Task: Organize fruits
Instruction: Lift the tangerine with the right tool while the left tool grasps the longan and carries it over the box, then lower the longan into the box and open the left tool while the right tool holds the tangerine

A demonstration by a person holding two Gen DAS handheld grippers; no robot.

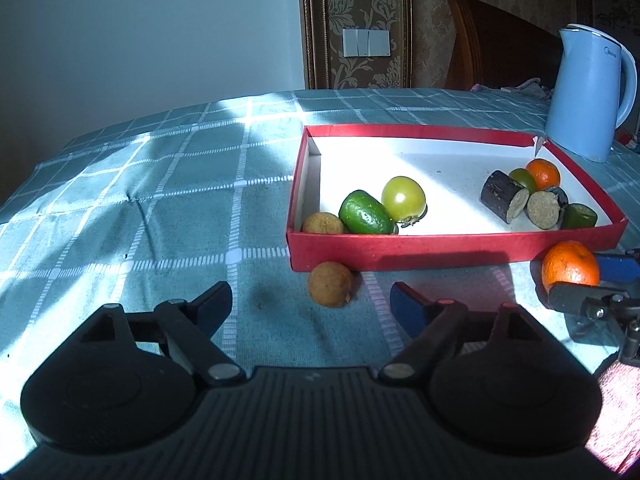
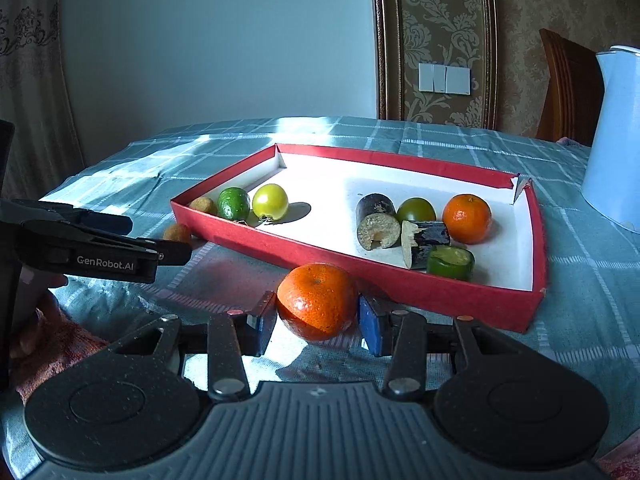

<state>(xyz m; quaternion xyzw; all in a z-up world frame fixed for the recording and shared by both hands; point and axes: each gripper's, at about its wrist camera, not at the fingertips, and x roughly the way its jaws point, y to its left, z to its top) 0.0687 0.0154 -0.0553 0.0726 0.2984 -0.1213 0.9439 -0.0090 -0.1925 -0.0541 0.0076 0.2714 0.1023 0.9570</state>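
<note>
Red tray (image 2: 400,286): most fruit inside. Outside, against front wall: orange (image 2: 318,306), flanked by right gripper (image 2: 318,326), unclamped; longan (image 1: 330,284), ahead of left gripper (image 1: 308,300), spread, empty.

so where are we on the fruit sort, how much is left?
Mostly done: the red box already holds about nine pieces, including an orange and a green tomato. In hand: the right gripper brackets the loose orange, its fingers not visibly clamped. Left: that orange and the brown longan, ahead of the open left gripper.
</note>
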